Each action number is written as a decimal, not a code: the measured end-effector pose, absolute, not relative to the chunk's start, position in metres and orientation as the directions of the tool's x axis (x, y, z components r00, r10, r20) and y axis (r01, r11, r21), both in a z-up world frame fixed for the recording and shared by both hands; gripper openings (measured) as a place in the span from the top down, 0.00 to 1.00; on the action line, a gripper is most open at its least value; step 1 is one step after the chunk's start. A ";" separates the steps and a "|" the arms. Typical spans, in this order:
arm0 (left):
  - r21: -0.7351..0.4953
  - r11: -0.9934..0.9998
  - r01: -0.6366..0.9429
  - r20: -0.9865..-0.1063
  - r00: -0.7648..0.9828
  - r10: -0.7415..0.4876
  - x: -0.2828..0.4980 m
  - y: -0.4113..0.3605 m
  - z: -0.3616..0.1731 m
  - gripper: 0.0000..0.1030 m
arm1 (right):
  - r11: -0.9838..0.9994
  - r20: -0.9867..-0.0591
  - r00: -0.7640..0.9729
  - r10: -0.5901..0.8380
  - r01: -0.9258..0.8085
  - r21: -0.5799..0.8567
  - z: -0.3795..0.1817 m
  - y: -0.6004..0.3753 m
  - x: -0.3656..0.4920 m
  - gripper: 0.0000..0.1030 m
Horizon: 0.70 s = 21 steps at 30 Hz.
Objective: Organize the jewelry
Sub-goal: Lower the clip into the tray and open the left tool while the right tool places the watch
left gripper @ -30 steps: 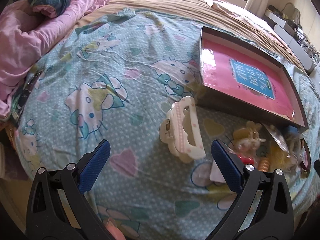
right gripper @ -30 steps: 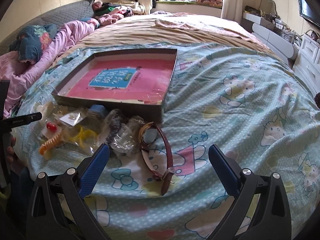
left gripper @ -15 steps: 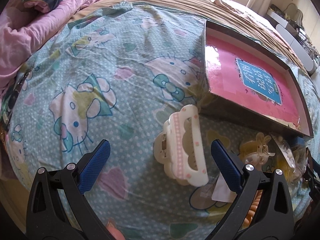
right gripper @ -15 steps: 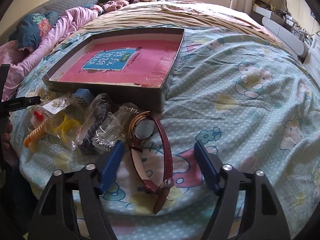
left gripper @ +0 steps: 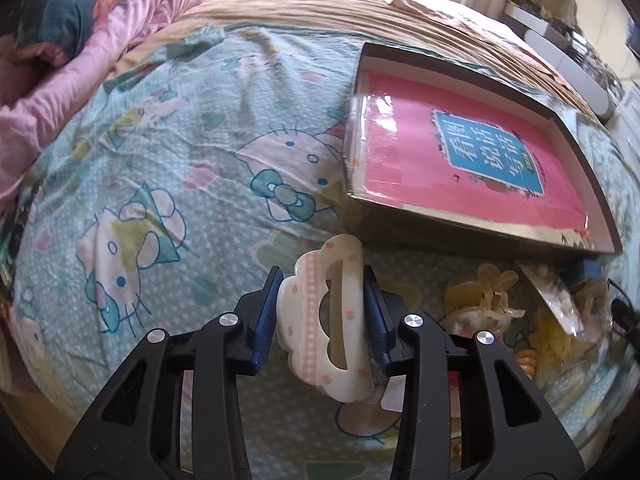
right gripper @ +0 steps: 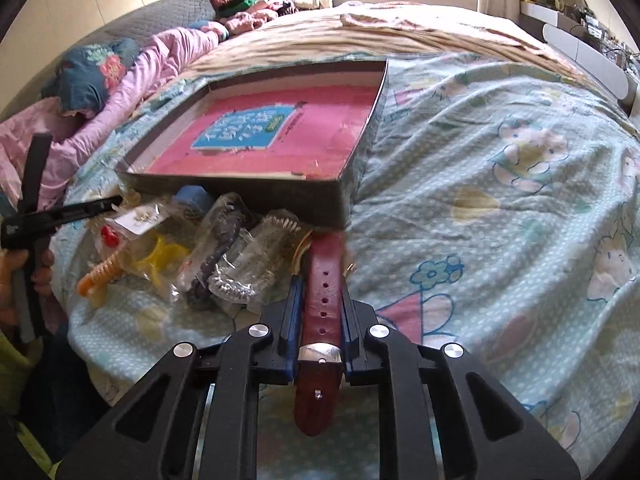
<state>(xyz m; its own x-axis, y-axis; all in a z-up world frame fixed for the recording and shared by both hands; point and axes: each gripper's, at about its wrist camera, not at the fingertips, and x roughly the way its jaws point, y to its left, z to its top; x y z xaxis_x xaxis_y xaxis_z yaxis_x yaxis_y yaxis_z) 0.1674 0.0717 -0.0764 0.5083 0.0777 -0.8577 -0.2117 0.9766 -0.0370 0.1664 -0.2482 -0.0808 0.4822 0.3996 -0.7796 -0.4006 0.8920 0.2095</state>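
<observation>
One bed [left gripper: 168, 152], covered by a pale blue cartoon-print sheet, carries everything. On it, ahead of both pairs of fingers, lies one shallow dark box [right gripper: 240, 190] with a pink lining and one blue label; from the left gripper it sits ahead and to the right [left gripper: 472, 236].

One loose pile of jewelry [right gripper: 224, 256] in clear bags lies against the box's near wall, ahead and to the left of the right fingers: one orange coil tie [right gripper: 100, 276], one yellow clip [right gripper: 164, 256], one dark bead strand, one silvery piece, one red bead. From the left gripper the pile sits to the right of the fingers, led by one amber hair claw [left gripper: 480, 304].

One cream hair claw [left gripper: 324, 320] with a pink stripe is clamped between the left gripper [left gripper: 320, 316]'s blue fingers [left gripper: 266, 320], pads pressed on both sides. One dark red watch strap [right gripper: 322, 304] is clamped between the right gripper [right gripper: 320, 320]'s fingers, its buckle end hanging toward the camera and its far end reaching toward the gold watch case [right gripper: 304, 246] by the box wall.

Half a second ago both pairs of fingers stood apart: the claw lay free on the sheet between the left ones, and the watch lay flat between the right ones. Both have since closed on their pieces.
</observation>
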 end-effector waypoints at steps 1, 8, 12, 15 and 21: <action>-0.054 0.977 -0.206 -0.856 0.514 0.061 0.166 0.072 -0.075 0.72 | 0.891 -0.773 0.490 0.404 -0.400 0.212 -0.077 -0.250 0.165 0.85; -0.086 0.976 -0.198 -0.811 0.583 0.047 0.155 0.078 -0.049 0.73 | 0.884 -0.715 0.546 0.437 -0.408 0.229 -0.045 -0.257 0.161 0.85; -0.101 0.975 -0.197 -0.790 0.612 0.042 0.156 0.080 -0.033 0.73 | 0.874 -0.684 0.570 0.455 -0.431 0.222 -0.026 -0.252 0.165 0.86; -0.105 0.977 -0.188 -0.783 0.620 0.035 0.162 0.076 -0.027 0.73 | 0.867 -0.660 0.587 0.470 -0.449 0.218 -0.014 -0.246 0.171 0.86; -0.110 0.983 -0.148 -0.773 0.634 0.009 0.184 0.059 -0.019 0.73 | 0.847 -0.603 0.616 0.507 -0.488 0.213 0.009 -0.226 0.193 0.86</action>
<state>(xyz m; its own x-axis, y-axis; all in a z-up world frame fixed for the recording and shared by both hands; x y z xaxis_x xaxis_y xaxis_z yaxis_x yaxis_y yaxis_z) 0.1840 0.0593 -0.0187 0.6343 0.0088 -0.7730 -0.1477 0.9829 -0.1100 0.1930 -0.2258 0.0092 0.6157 0.5068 -0.6033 -0.4878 0.8465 0.2133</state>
